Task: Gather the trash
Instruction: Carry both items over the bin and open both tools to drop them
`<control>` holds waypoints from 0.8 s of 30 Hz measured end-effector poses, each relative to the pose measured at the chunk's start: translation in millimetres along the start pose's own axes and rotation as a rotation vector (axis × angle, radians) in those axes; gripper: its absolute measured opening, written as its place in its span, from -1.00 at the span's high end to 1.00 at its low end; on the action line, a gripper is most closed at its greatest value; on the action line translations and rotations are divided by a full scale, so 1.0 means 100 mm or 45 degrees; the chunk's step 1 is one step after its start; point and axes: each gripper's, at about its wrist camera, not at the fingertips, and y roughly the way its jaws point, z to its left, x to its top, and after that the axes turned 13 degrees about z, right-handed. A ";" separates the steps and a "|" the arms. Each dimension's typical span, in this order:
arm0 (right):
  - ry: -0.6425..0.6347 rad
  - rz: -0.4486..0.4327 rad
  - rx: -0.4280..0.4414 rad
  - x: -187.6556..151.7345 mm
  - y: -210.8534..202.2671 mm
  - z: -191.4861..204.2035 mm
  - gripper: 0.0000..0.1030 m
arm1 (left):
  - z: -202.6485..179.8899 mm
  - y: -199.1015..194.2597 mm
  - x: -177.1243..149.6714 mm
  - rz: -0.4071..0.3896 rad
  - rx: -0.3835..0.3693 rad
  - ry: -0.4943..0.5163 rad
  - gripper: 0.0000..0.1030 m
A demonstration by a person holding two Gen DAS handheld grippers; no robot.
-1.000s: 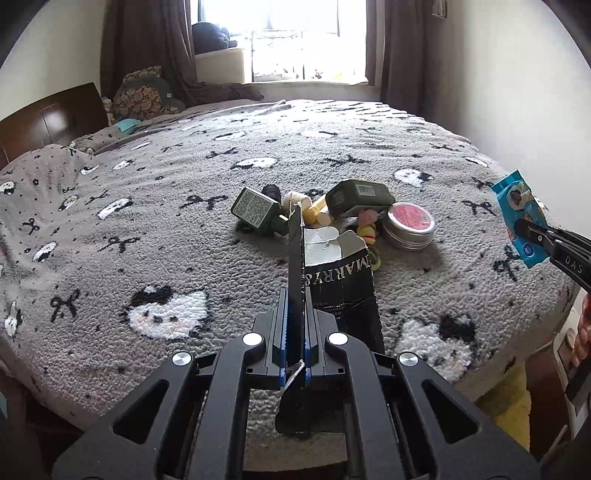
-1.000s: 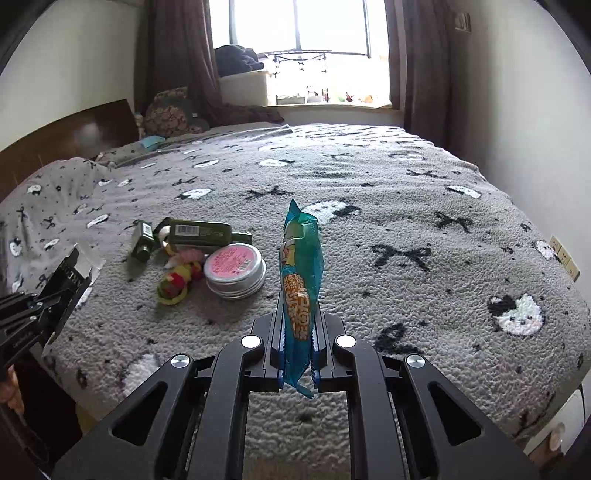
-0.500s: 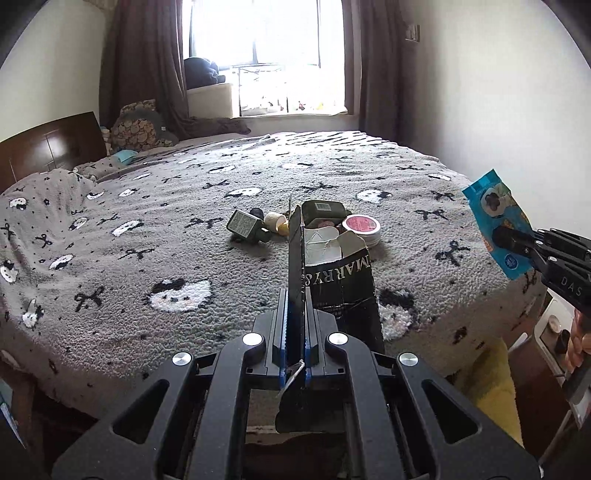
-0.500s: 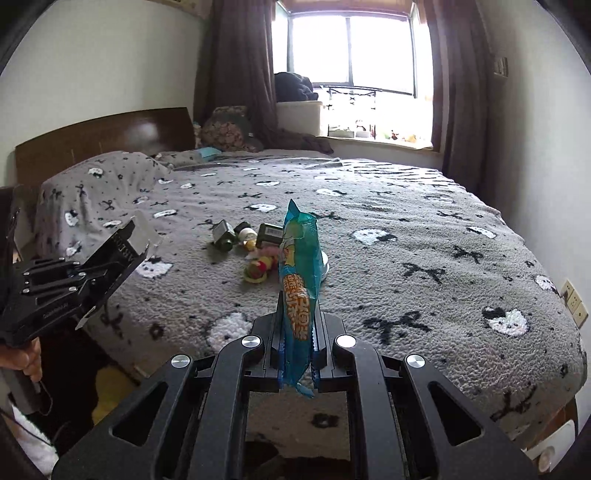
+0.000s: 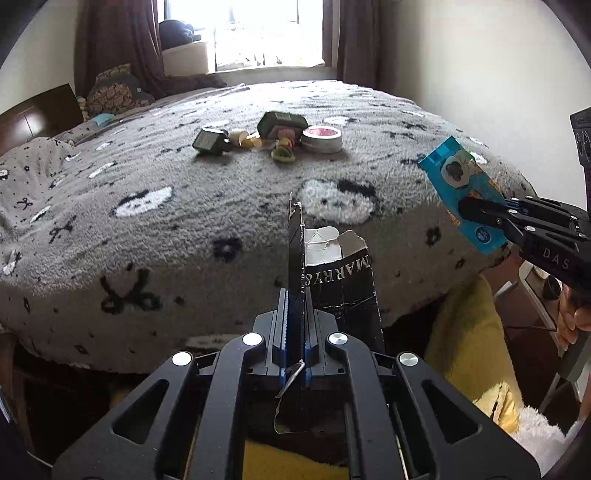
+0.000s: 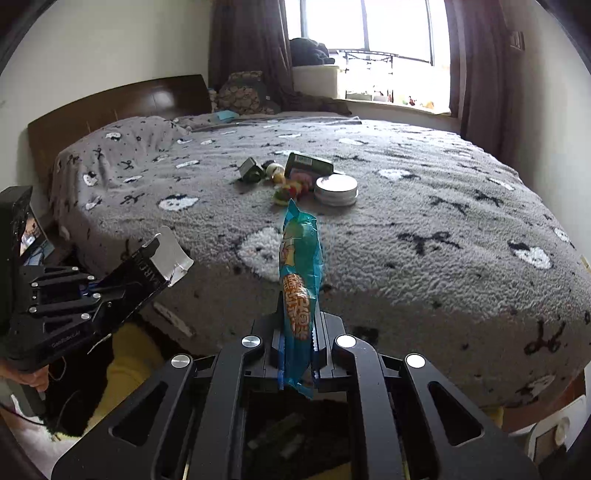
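My left gripper [image 5: 295,295] is shut on a torn black carton [image 5: 340,280] with a silver lining, held off the near edge of the bed. In the right wrist view that same carton [image 6: 147,266] sticks out of the left gripper [image 6: 107,291] at the left. My right gripper [image 6: 299,325] is shut on a blue snack wrapper [image 6: 301,273] that stands upright between its pads. From the left wrist view the wrapper [image 5: 461,192] and the right gripper [image 5: 469,210] show at the right, beside the bed's corner.
On the grey blanket [image 5: 184,206] lie a round tin [image 5: 322,139], dark green packets [image 5: 282,123], a small dark box [image 5: 208,141] and colourful bits [image 5: 282,153]. Yellow fabric [image 5: 465,332] lies on the floor below. A wooden headboard [image 6: 110,107] and a window [image 6: 399,29] stand behind.
Both grippers have drawn back from the bed and sunk a little, each keeping its item. The bed's near edge and the floor below have come into view.
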 end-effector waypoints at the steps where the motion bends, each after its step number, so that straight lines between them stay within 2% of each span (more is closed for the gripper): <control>1: 0.005 0.021 0.009 -0.04 0.04 0.00 0.79 | 0.00 0.05 -0.04 0.022 -0.009 -0.002 0.90; 12: 0.046 0.201 0.057 -0.35 0.49 0.09 0.79 | -0.05 0.68 -0.42 0.266 -0.051 -0.021 0.90; 24: 0.112 0.490 0.157 -0.71 1.16 0.09 0.79 | -0.03 1.30 -0.65 0.480 -0.124 -0.036 0.90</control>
